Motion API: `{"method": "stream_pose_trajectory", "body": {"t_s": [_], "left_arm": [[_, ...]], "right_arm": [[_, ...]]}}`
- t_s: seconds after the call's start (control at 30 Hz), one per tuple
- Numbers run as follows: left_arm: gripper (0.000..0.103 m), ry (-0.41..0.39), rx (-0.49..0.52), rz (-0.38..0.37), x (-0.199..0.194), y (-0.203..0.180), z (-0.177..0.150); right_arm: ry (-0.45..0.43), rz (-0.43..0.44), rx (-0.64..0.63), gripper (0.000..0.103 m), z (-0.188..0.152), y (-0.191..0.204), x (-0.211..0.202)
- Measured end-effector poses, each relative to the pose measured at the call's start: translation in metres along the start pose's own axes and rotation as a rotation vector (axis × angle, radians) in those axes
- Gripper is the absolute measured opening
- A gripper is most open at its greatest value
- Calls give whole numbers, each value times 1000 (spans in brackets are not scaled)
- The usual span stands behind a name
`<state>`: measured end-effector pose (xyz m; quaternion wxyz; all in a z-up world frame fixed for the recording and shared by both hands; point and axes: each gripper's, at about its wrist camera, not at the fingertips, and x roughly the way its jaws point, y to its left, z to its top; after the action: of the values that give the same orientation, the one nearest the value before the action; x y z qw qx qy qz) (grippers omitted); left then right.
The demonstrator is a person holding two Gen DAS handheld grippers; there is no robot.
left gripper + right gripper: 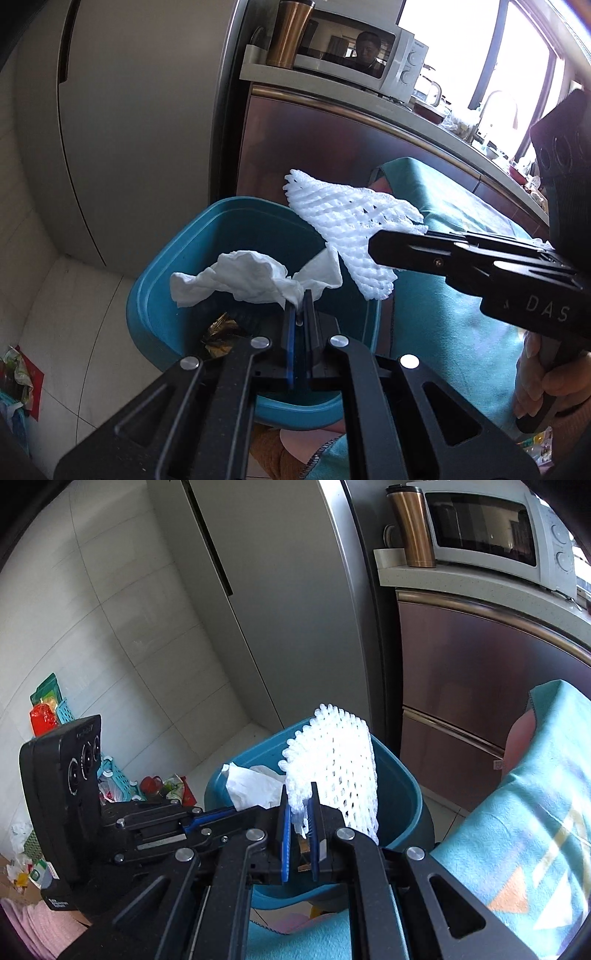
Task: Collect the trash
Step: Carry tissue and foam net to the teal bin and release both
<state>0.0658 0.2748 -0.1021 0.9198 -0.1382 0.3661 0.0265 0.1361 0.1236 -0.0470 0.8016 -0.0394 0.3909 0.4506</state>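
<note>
Tissue (240, 275), foam net (351, 225) overhang bin rim (243, 205).

White foam net (334, 768) in right tongs (298, 794) above blue bin (402, 794)

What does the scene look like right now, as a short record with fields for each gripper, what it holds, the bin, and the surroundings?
left gripper: shut on the crumpled white tissue, held over the bin
right gripper: shut on the white foam fruit net, above the bin's rim
bin: blue, open, on the floor, with a gold wrapper already inside
beside the bin: teal blanket
behind: refrigerator, and a microwave with a copper tumbler on the counter
</note>
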Motion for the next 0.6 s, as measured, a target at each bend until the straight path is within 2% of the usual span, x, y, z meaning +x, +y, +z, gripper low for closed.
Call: {"method": "stream_pose_trajectory", "body": {"t_s": [0.3, 0.43, 0.6], "left_arm": [[5, 41, -18, 16, 20, 5, -2], [5, 50, -24, 25, 27, 4, -4], [7, 37, -22, 29, 25, 3, -6]], "right_arm": [[102, -18, 53, 14, 5, -8, 28], [84, -19, 86, 19, 1, -15, 23], [58, -25, 81, 20, -7, -14, 12]]}}
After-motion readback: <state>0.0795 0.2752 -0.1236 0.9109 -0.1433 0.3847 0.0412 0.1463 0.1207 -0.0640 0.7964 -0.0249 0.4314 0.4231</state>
